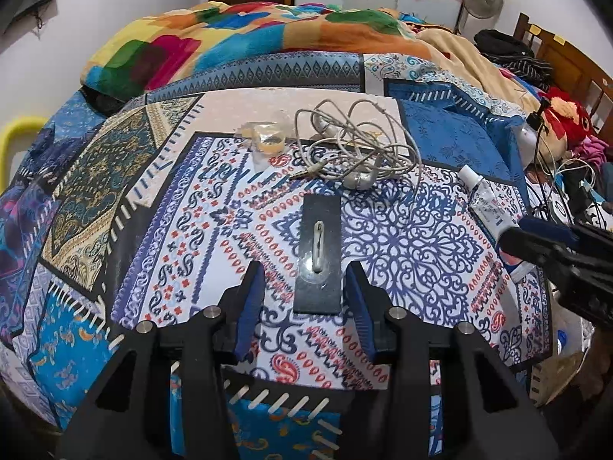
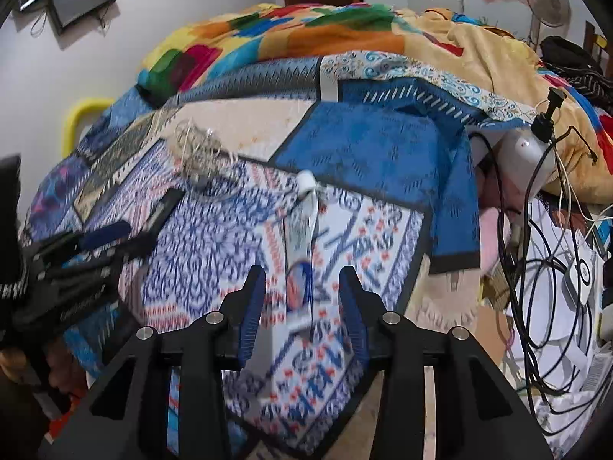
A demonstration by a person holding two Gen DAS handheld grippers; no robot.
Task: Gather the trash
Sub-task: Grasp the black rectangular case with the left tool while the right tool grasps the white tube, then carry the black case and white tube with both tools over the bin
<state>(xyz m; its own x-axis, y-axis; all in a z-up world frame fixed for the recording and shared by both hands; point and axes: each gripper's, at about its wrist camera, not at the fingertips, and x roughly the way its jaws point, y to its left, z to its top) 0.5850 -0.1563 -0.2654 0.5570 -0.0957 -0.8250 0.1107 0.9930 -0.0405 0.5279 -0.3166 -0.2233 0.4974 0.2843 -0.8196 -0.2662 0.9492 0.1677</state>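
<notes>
left tongs (image 1: 304, 287) agape | patchwork bedspread (image 1: 402, 237) | rumpled blanket (image 1: 230, 38)

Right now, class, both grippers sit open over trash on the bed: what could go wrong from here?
1. The left gripper straddles a flat dark card on the quilt; the fingers may pinch fabric instead.
2. The earphones lie tangled just beyond the card; lifting could snag them.
3. The right gripper is over a soft tube; squeezing may crush it or make it slip.
</notes>
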